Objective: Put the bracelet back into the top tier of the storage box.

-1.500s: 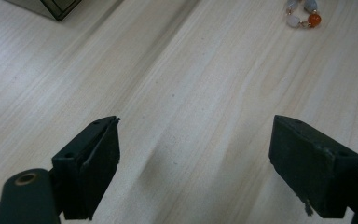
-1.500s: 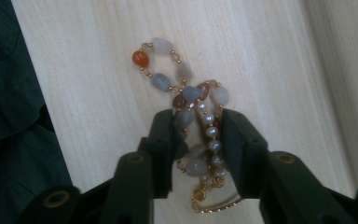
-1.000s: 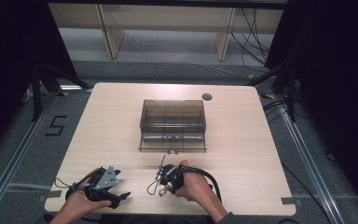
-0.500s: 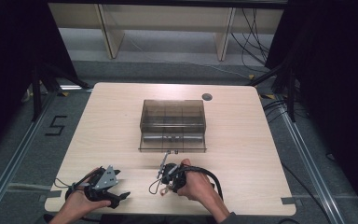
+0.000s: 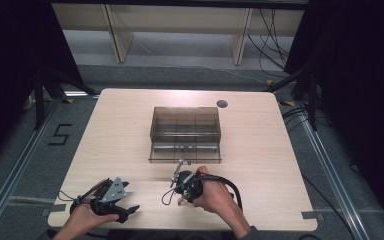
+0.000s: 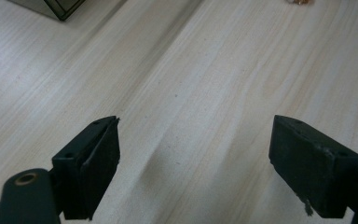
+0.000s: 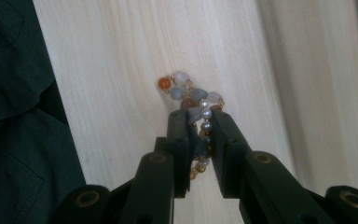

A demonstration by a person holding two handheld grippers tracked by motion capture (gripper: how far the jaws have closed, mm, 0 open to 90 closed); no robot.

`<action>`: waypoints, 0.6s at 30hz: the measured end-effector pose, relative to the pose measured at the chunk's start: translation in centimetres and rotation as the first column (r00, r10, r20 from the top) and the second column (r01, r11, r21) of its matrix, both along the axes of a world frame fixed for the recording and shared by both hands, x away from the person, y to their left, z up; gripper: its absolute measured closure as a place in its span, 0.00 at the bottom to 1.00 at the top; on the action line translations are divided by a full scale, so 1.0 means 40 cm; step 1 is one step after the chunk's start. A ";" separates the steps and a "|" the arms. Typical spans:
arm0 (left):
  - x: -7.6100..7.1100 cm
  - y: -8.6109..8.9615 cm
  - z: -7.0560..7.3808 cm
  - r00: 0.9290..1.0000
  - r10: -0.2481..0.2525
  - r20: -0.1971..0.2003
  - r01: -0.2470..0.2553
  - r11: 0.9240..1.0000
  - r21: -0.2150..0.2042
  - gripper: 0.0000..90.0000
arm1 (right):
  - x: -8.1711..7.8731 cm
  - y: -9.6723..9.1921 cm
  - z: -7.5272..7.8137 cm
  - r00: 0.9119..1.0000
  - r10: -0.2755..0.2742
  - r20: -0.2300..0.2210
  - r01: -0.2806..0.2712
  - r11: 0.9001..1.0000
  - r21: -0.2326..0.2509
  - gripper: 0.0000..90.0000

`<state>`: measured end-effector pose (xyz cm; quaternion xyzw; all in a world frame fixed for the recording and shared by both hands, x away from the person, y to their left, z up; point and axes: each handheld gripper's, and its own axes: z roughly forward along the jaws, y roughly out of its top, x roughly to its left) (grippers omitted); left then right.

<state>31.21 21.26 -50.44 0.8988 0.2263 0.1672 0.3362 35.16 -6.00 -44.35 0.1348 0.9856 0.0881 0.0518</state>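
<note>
right gripper (image 7: pixel 199 122) pinched on beaded bracelet (image 7: pixel 189 93), low over near tabletop (image 5: pixel 130 125), short of organizer box (image 5: pixel 185 132). left gripper (image 6: pixel 193 154) wide, empty. risk: thin grip on loose strand; beads could slip out or snag during lift.

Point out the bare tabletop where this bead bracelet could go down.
Bare wood lies left and right of the smoky organizer box, and between the left gripper and right gripper. It is crowded only at the near edge by both hands, where the bead bracelet is pinched.
</note>
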 end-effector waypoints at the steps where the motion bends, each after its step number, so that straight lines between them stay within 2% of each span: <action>1: 0.000 0.000 0.001 1.000 0.002 0.003 -0.002 1.000 0.001 0.18 | 0.002 -0.001 0.003 1.000 0.013 0.007 -0.013 1.000 0.000 0.88; 2: -0.001 0.000 0.001 1.000 0.000 0.004 0.000 1.000 0.000 0.18 | -0.005 0.000 0.010 1.000 -0.023 0.007 0.023 1.000 0.003 0.88; 3: -0.001 0.000 0.001 1.000 0.000 0.004 0.000 1.000 0.000 0.18 | 0.003 -0.005 0.015 1.000 0.018 0.015 -0.018 1.000 0.015 0.88; 7: 0.000 0.000 0.001 1.000 -0.002 0.003 0.002 1.000 0.000 0.18 | -0.005 -0.014 0.045 0.999 -0.035 0.025 0.034 0.999 0.027 0.88; 8: 0.000 0.000 0.001 1.000 -0.001 0.005 0.001 1.000 0.001 0.18 | 0.002 -0.018 0.049 0.999 -0.009 0.037 0.007 0.999 0.047 0.88; 10: 0.000 0.000 -0.001 1.000 -0.001 0.000 0.001 1.000 -0.001 0.18 | -0.002 -0.020 0.057 0.999 -0.028 0.036 0.027 0.999 0.040 0.88; 11: 0.000 0.000 -0.001 1.000 -0.004 -0.004 0.004 1.000 -0.004 0.18 | 0.000 -0.023 0.063 0.999 -0.024 0.042 0.021 0.998 0.057 0.88; 12: 0.000 0.000 0.000 1.000 -0.002 -0.001 0.002 1.000 -0.003 0.18 | -0.001 -0.029 0.070 0.998 -0.045 0.037 0.043 0.997 0.058 0.88; 14: -0.001 0.000 0.001 1.000 0.002 0.005 -0.002 1.000 0.003 0.18 | 0.002 -0.033 0.074 0.999 -0.029 0.046 0.025 0.997 0.071 0.88; 15: -0.001 0.000 0.001 1.000 0.002 0.004 -0.002 1.000 0.002 0.18 | -0.001 -0.037 0.079 0.998 -0.052 0.043 0.050 0.997 0.065 0.88; 17: -0.001 0.000 0.001 1.000 0.001 0.005 -0.001 1.000 0.002 0.18 | 0.001 -0.041 0.082 0.998 -0.050 0.043 0.047 0.996 0.070 0.88; 18: -0.001 0.000 0.001 1.000 0.000 0.005 0.000 1.000 0.001 0.18 | 0.003 -0.042 0.083 0.998 -0.032 0.049 0.028 0.996 0.081 0.88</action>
